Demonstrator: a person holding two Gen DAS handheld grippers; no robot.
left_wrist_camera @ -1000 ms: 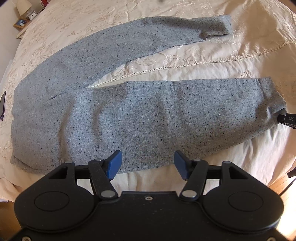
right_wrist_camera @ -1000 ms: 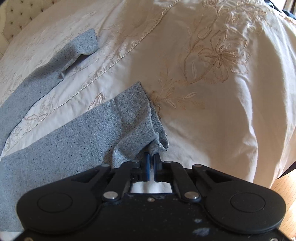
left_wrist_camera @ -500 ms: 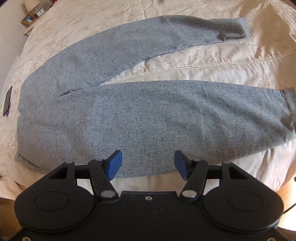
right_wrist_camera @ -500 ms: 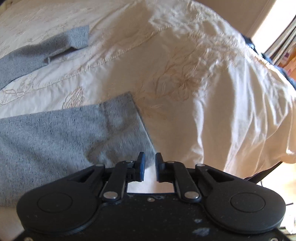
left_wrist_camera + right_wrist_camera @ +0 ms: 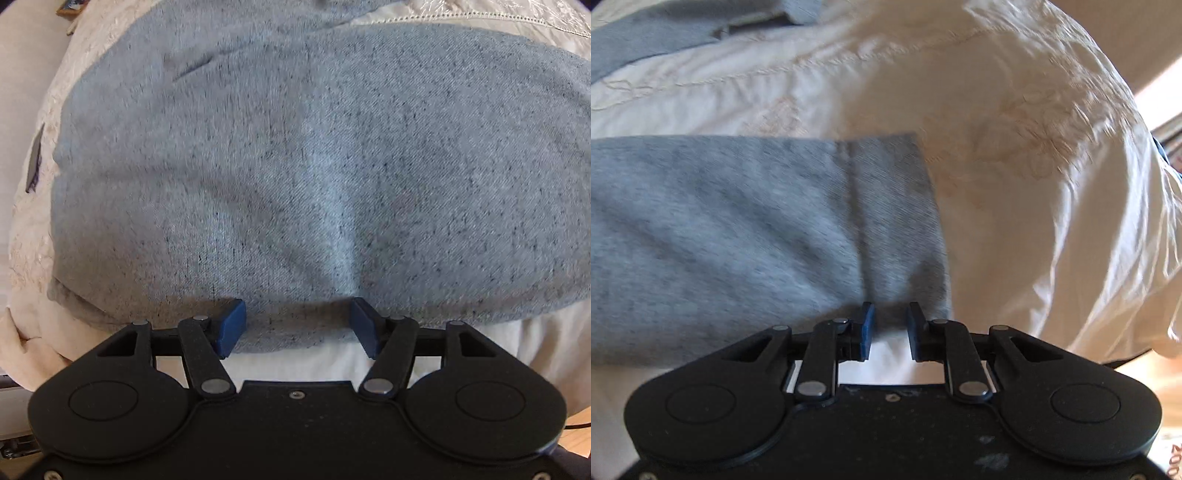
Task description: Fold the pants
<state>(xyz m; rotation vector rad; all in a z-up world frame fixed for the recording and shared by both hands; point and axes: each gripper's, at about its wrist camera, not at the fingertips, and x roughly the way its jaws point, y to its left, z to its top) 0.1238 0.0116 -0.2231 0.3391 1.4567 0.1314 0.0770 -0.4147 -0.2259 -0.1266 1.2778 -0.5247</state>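
Left gripper (image 5: 297,328) now nearer flecked grey pants (image 5: 314,166), fingers apart; right gripper (image 5: 889,330) fingers just closing, unclamped.

pants (image 5: 314,166) flat on bedspread (image 5: 1052,184)
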